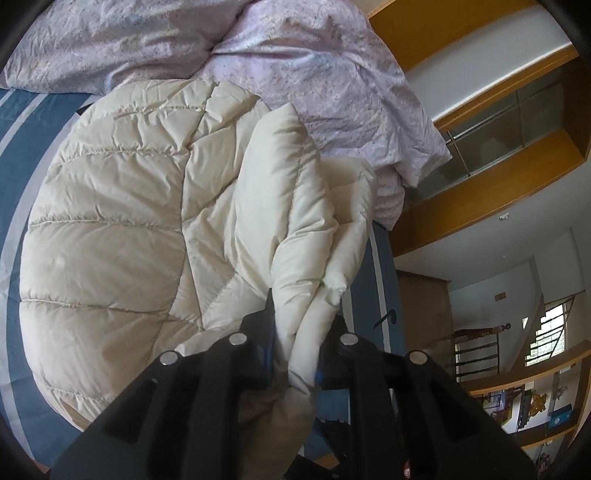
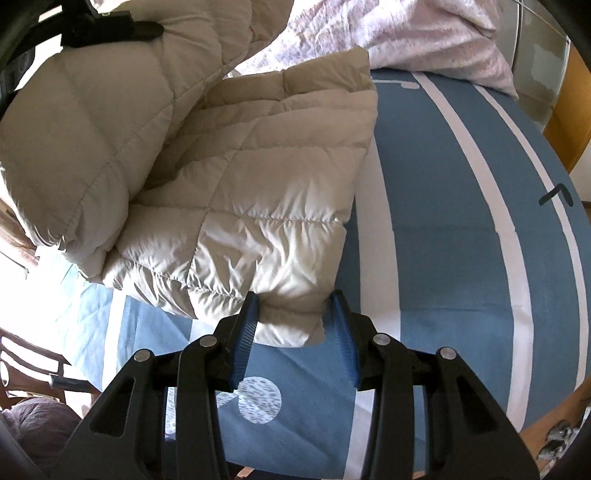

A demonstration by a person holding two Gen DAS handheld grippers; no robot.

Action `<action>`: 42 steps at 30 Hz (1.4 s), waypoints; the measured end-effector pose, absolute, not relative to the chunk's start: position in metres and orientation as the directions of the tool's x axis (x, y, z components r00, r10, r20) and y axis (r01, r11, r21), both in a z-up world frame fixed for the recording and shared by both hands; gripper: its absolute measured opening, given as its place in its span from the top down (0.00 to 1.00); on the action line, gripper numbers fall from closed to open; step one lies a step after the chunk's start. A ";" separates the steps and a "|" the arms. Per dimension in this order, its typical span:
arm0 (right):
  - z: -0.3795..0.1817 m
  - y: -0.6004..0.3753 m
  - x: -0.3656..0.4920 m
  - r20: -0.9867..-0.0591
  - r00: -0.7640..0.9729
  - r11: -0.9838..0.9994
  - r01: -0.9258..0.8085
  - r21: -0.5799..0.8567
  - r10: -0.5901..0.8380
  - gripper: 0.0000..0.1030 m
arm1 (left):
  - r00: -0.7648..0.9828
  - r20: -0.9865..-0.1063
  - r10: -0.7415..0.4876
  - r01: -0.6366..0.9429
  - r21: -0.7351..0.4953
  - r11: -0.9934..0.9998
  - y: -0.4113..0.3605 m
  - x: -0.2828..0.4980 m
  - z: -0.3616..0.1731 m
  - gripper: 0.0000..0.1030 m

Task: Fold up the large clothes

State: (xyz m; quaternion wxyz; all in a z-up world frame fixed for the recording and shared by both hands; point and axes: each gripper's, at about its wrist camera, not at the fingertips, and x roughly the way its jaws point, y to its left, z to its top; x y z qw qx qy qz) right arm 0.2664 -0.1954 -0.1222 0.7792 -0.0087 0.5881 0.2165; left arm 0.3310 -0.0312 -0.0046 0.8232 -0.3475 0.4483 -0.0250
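A cream quilted puffer jacket [image 1: 110, 229] lies on a blue bed sheet with white stripes [image 1: 14, 155]. My left gripper [image 1: 295, 332] is shut on a bunched edge of the jacket and holds that fold lifted above the rest. In the right wrist view the jacket [image 2: 236, 192] lies partly folded, with the lifted part at upper left, where the left gripper shows. My right gripper [image 2: 295, 310] has its blue pads on both sides of a lower corner of the jacket; the jaws stand fairly wide and the corner fills the gap.
A crumpled lilac duvet [image 1: 314, 70] lies at the head of the bed, also in the right wrist view [image 2: 424, 33]. Wooden shelving [image 1: 480, 177] and a railing [image 1: 476, 347] stand beyond the bed's edge. Bare blue sheet [image 2: 461, 229] lies right of the jacket.
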 end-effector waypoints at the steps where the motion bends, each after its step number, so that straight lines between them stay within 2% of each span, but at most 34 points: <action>1: -0.123 -0.195 0.266 -0.921 0.214 0.907 -0.346 0.241 0.327 0.59 | 0.594 -0.721 -0.357 -0.266 -0.595 0.759 -0.033 0.331 -0.005 0.84; 4: -0.125 -0.195 0.266 -0.922 0.210 0.908 -0.342 0.242 0.325 0.59 | 0.580 -0.718 -0.385 -0.244 -0.604 0.759 -0.038 0.334 -0.007 0.81; 11: -0.129 -0.194 0.270 -0.924 0.207 0.912 -0.331 0.243 0.321 0.59 | 0.569 -0.685 -0.456 -0.194 -0.650 0.735 -0.039 0.332 0.000 0.62; 16: -0.130 -0.194 0.271 -0.924 0.208 0.913 -0.328 0.243 0.321 0.59 | 0.590 -0.679 -0.436 -0.172 -0.633 0.754 -0.033 0.326 0.011 0.58; 28: -0.133 -0.193 0.274 -0.925 0.199 0.916 -0.310 0.254 0.324 0.59 | 0.606 -0.743 -0.284 -0.262 -0.523 0.811 0.019 0.312 0.004 0.57; 42: -0.134 -0.193 0.275 -0.926 0.198 0.921 -0.293 0.257 0.321 0.59 | 0.587 -0.793 -0.162 -0.293 -0.395 0.871 0.037 0.316 -0.009 0.57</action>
